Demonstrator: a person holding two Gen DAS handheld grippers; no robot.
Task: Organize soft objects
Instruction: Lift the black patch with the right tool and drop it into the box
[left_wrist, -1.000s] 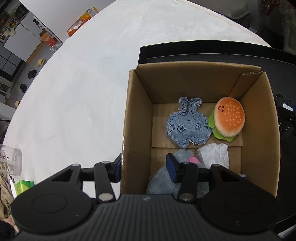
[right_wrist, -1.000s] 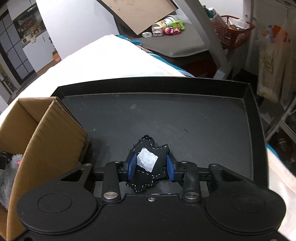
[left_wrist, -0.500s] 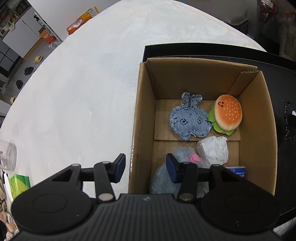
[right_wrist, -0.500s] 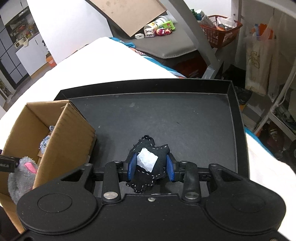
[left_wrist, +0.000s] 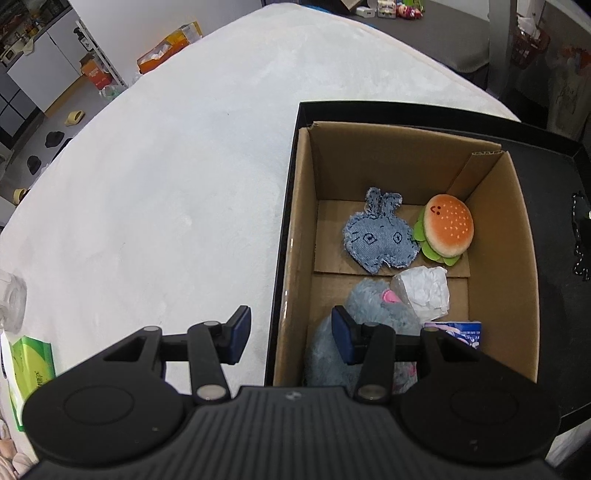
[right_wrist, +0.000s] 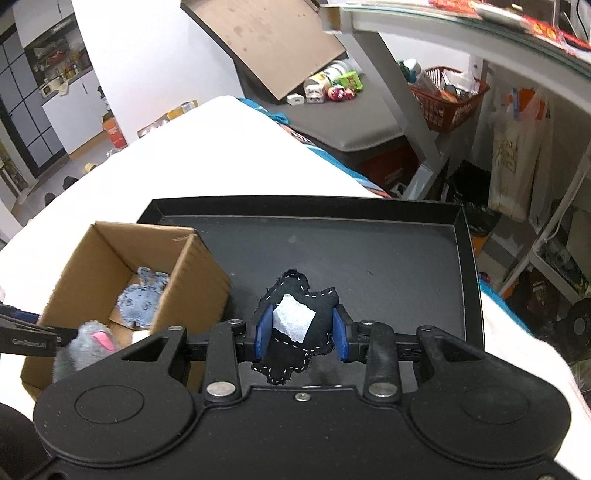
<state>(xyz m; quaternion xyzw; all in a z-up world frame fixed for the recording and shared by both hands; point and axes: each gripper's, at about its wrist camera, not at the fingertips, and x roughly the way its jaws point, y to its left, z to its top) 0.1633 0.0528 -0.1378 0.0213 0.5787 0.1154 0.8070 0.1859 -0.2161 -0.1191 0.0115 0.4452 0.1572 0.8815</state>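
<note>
A cardboard box (left_wrist: 406, 166) stands in a black tray (left_wrist: 406, 110). It holds a denim bunny (left_wrist: 376, 236), a burger plush (left_wrist: 447, 230), a grey fluffy plush (left_wrist: 369, 317), crumpled white tissue (left_wrist: 421, 288) and a blue-white packet (left_wrist: 458, 330). My left gripper (left_wrist: 290, 336) hovers open over the box's left wall, one finger outside and one above the grey plush. My right gripper (right_wrist: 301, 330) is shut on a black felt toy (right_wrist: 295, 321) with white stitching and a white patch. It holds the toy above the tray floor (right_wrist: 369, 258), right of the box (right_wrist: 192, 295).
The tray lies on a white table (left_wrist: 166, 184). A glass jar (left_wrist: 11, 299) and a green packet (left_wrist: 29, 362) sit at the table's left edge. A black beaded string (left_wrist: 580, 236) lies on the tray's right side. Beyond the table are an orange basket (right_wrist: 450, 99) and hanging bags.
My right gripper has risen with the black felt toy, so more of the box and room shows. My left gripper has drifted left; the box sits further right in its view.
</note>
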